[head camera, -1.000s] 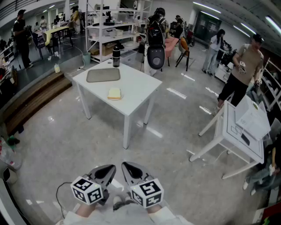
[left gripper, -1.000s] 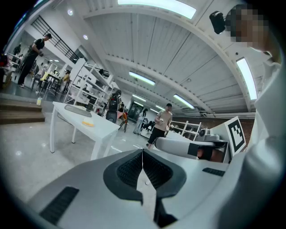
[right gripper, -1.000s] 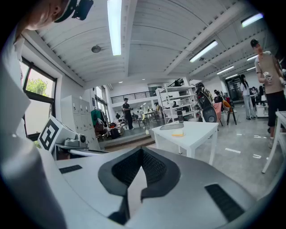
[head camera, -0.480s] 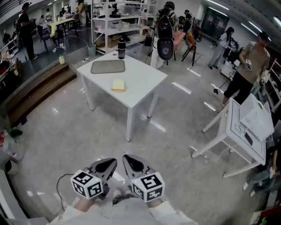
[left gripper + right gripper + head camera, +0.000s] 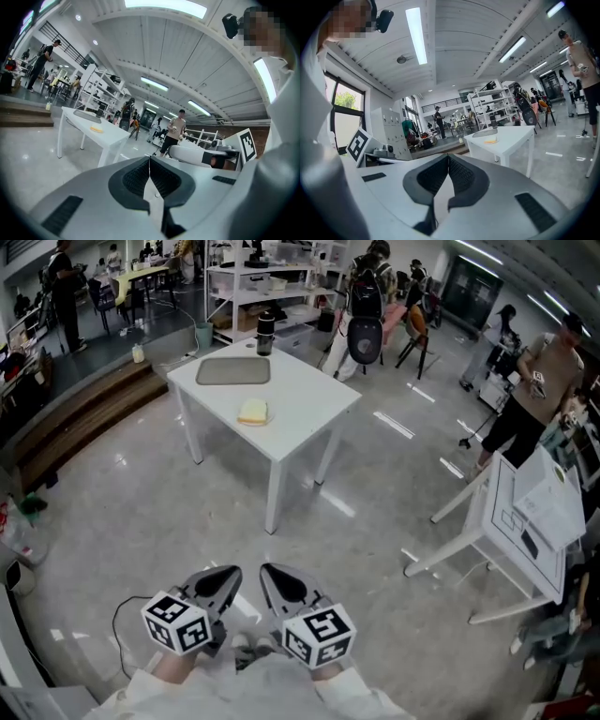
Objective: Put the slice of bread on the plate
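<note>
Left gripper (image 5: pixel 223 579): hangs low over the floor, well short of the white table (image 5: pixel 309 413), jaws pressed together on nothing. On that table's far left part lies a grey tray (image 5: pixel 232 371). Just right of it and nearer, apart from it, the slice of bread (image 5: pixel 253 412). At the table's far edge, a dark bottle (image 5: pixel 265 336). Right gripper (image 5: pixel 278 579): hangs just beside the left one, equally short of the table, jaws together, empty.

Empty hand-held gripper (image 5: pixel 448 158), jaws together
</note>
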{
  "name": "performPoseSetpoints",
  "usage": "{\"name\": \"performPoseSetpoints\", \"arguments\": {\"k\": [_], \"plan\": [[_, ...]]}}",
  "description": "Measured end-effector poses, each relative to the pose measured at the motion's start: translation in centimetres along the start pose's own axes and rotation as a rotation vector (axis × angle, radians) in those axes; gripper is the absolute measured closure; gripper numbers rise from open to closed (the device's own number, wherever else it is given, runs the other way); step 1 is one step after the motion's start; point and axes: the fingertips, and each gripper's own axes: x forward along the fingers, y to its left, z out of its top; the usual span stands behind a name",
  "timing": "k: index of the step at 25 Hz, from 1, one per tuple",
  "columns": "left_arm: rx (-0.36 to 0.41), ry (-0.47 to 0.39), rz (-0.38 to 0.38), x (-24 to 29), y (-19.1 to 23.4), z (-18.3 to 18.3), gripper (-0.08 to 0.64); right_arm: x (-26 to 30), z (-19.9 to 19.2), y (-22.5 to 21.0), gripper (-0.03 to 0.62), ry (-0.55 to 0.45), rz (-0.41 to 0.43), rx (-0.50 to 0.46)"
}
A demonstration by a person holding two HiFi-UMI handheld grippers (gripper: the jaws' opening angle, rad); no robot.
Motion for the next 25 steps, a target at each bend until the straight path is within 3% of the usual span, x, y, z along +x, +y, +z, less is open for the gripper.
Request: {"name": "performPoseSetpoints", "arguments": {"k": [9,18,25], "plan": [[-0.05,0.026,0.053,1.6,-0.7,-3.0,0.551,-1.3,-2.2,-2.0,0.577,0.038,0.013,0.006],[-0.053,0.044,0.05,3.2,0.0,-2.9,0.551,-0.1,-1.5,-3.8,0.577,0.008,-0.017,0.015],[-0.058,0.042,0.036,5.3,3.4,-1.0,0.551,3.3,-0.5,-5.5,0.577,0.019,-0.026,0.002]]}}
